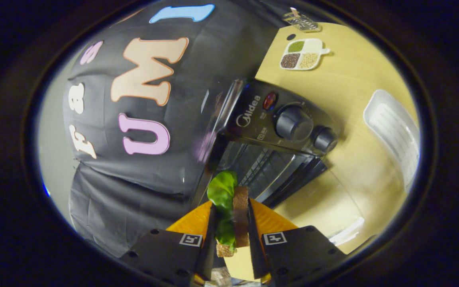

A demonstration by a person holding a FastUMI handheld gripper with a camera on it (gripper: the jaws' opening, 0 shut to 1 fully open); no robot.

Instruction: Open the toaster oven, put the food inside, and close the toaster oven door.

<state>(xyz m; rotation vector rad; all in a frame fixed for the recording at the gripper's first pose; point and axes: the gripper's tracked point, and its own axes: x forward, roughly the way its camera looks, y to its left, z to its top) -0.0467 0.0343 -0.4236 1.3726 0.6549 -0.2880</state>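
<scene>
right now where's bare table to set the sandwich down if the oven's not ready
Bare tabletop lies between the toaster oven and the white tray, and on toward the divided spice dish. More bare table sits past the open glass door. It is crowded at the oven mouth, just ahead of the gripper shut on the sandwich.

We find the sandwich (231, 207) pinched between our tongs (231, 233), the open toaster oven (273, 135) just ahead on the table (353, 167), a tray (395, 133) beyond it.
</scene>
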